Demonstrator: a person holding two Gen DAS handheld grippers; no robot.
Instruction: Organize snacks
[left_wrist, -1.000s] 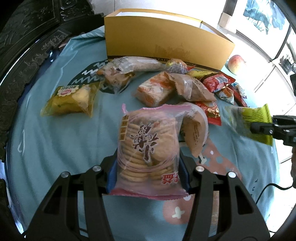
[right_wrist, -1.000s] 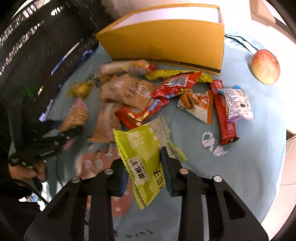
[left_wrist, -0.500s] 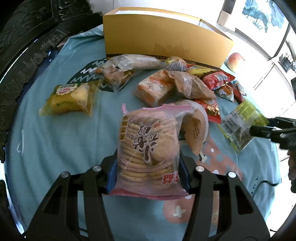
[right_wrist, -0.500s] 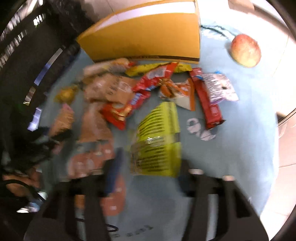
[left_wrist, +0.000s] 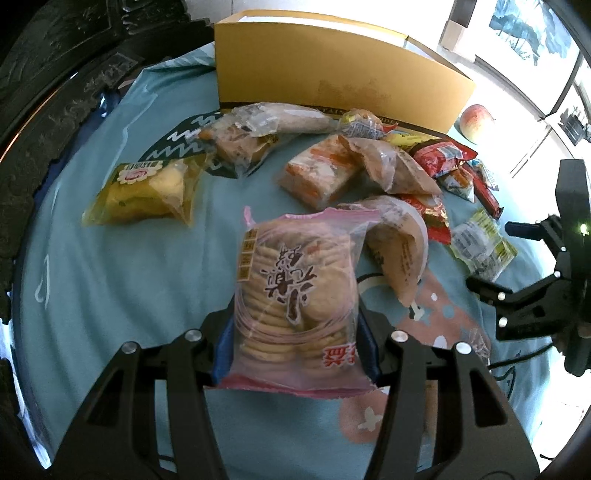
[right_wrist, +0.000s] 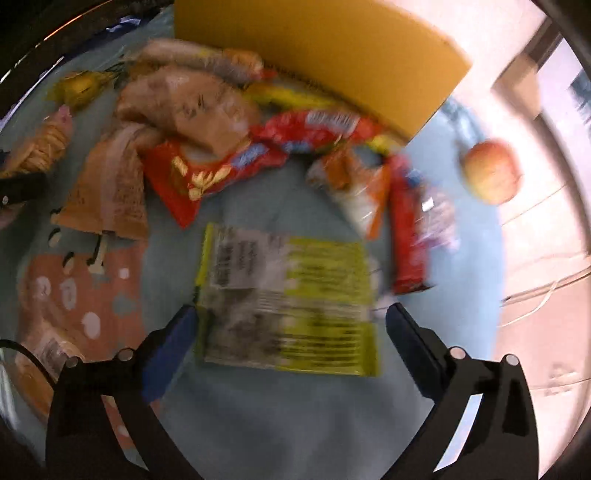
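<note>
My left gripper (left_wrist: 295, 343) jaws squeeze a crinkly clear bag of round crackers (left_wrist: 297, 295), while my right gripper (right_wrist: 291, 332) jaws are opening wide around a flat, shiny green packet (right_wrist: 288, 299).

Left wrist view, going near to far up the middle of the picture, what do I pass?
Left gripper shut on the pink transparent bag of round rice crackers → orange-and-white wrapped cracker pack → long clear-wrapped pale roll → yellow-brown cardboard box.
</note>
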